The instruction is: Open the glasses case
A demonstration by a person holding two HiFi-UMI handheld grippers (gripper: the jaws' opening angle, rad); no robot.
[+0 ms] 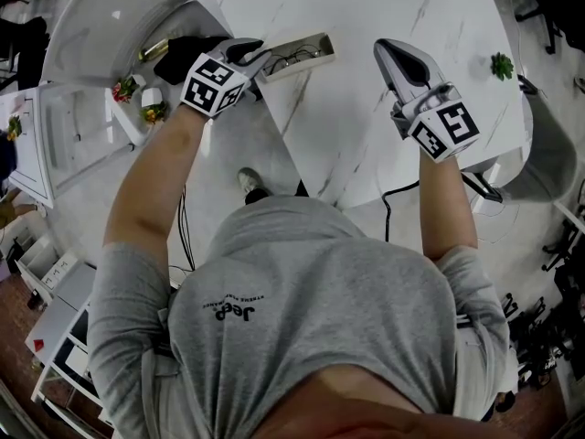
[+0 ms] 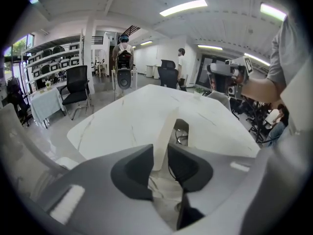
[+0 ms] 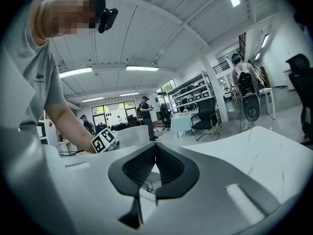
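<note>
A cream glasses case (image 1: 297, 56) lies near the white table's left edge, with dark glasses showing inside it. My left gripper (image 1: 256, 60) reaches it from the left. In the left gripper view the case's lid (image 2: 166, 129) stands upright between the two dark pads of the left gripper (image 2: 160, 168), which pinch its near edge. The open tray with the glasses (image 2: 182, 135) lies just right of the lid. My right gripper (image 1: 388, 55) hovers over the table to the right of the case, apart from it. In its own view the right gripper (image 3: 155, 153) is shut with nothing between the pads.
The white marble table (image 1: 393, 7) stretches ahead, with a small green plant (image 1: 501, 65) at its right side. A white chair (image 1: 105, 30) stands left of the table. A black cable (image 1: 395, 199) hangs below the table's near edge. People stand far off (image 2: 123, 48).
</note>
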